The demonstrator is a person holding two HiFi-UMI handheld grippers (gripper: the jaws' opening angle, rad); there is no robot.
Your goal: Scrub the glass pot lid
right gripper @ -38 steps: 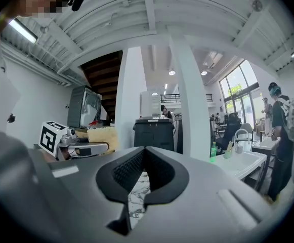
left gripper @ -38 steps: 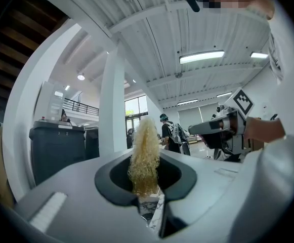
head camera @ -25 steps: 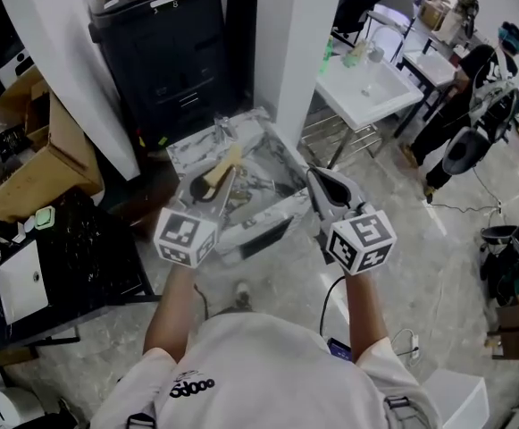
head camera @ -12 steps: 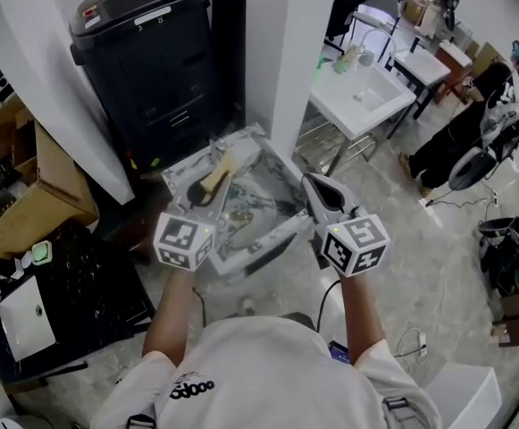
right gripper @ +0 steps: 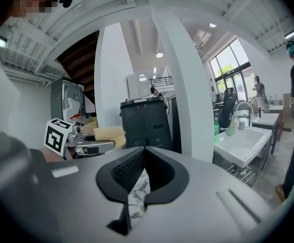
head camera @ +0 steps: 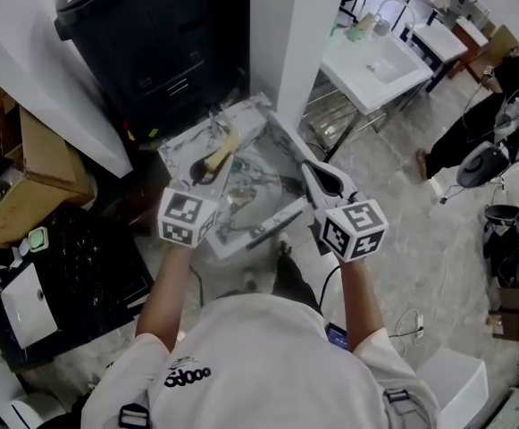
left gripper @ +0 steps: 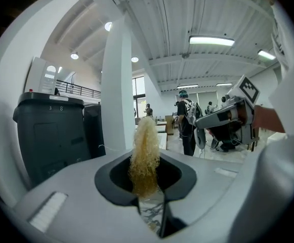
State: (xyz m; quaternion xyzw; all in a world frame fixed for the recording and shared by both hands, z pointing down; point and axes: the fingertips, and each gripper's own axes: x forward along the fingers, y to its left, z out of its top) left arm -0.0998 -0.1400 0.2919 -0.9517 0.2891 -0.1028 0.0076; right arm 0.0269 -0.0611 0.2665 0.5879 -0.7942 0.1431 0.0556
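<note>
Yellow fibrous scrubber (left gripper: 145, 153) stands clamped in the left gripper's (head camera: 213, 175) jaws above the marbled basin (head camera: 272, 214). The right gripper (head camera: 313, 175), pressed closed on nothing, hangs over the basin's right side. A white pillar (head camera: 281, 43) and a black bin (head camera: 143, 34) crowd close behind the basin. Inside it, the glass lid cannot be made out.

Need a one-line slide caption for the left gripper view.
The left tool grips a yellow fibrous scrubber; black bin and white pillar behind, right tool alongside.
</note>
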